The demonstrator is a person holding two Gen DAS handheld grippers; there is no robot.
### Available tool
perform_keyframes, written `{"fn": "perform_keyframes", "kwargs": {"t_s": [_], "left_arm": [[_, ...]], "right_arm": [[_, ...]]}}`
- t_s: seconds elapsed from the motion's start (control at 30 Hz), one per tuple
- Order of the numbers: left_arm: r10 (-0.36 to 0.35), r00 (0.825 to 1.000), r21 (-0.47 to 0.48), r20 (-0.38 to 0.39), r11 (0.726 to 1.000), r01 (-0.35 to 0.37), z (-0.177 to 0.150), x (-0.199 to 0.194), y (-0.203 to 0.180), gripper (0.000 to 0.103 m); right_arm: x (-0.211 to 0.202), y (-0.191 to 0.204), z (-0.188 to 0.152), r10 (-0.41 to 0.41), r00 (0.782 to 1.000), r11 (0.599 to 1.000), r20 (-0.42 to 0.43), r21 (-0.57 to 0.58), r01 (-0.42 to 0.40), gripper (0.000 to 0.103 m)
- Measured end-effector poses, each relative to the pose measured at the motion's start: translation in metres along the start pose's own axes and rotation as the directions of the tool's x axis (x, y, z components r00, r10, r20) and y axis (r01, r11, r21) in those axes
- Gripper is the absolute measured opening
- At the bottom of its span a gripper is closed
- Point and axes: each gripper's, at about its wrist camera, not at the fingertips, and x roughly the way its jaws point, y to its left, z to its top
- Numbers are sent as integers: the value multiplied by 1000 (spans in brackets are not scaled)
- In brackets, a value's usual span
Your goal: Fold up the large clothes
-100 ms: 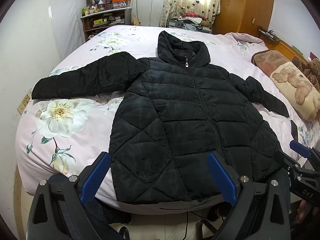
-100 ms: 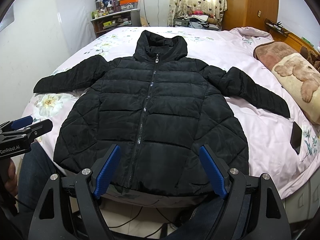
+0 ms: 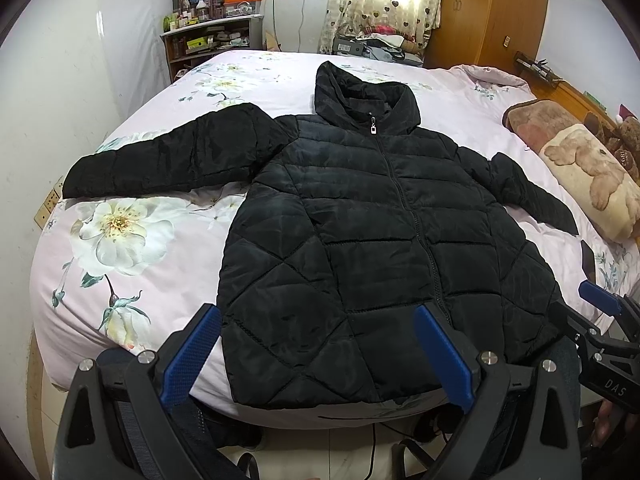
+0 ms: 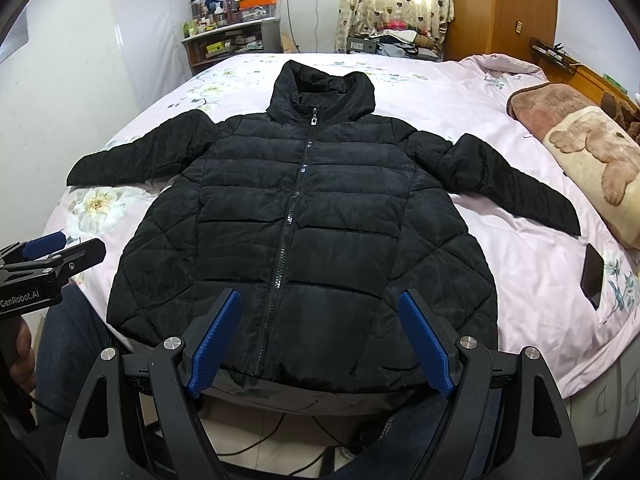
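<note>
A black quilted hooded jacket (image 3: 360,232) (image 4: 312,216) lies flat on the bed, front up and zipped, both sleeves spread out to the sides and the hood pointing away. Its hem hangs at the near edge of the mattress. My left gripper (image 3: 318,352) is open, its blue pads hovering just short of the hem's left half, holding nothing. My right gripper (image 4: 320,340) is also open and empty, hovering before the hem near the zip's lower end. Each gripper shows at the edge of the other's view, the right gripper (image 3: 600,320) and the left gripper (image 4: 52,256).
The bed (image 3: 132,248) has a pink floral sheet. A bear-print pillow (image 4: 592,160) lies at the right, a dark phone (image 4: 592,272) near the right edge. A cluttered shelf (image 3: 212,36) and a wooden wardrobe (image 4: 500,4) stand behind. Cables trail on the floor below.
</note>
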Motion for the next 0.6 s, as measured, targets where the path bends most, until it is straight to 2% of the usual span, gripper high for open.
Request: {"fn": "perform_keyframes", "kwargs": {"t_s": [0.6], "left_arm": [[-1, 1000, -1, -12, 1000, 1, -4, 7, -3, 98]], "right_arm": [[11, -1, -3, 3, 1000, 1000, -11, 0, -3, 81]]}}
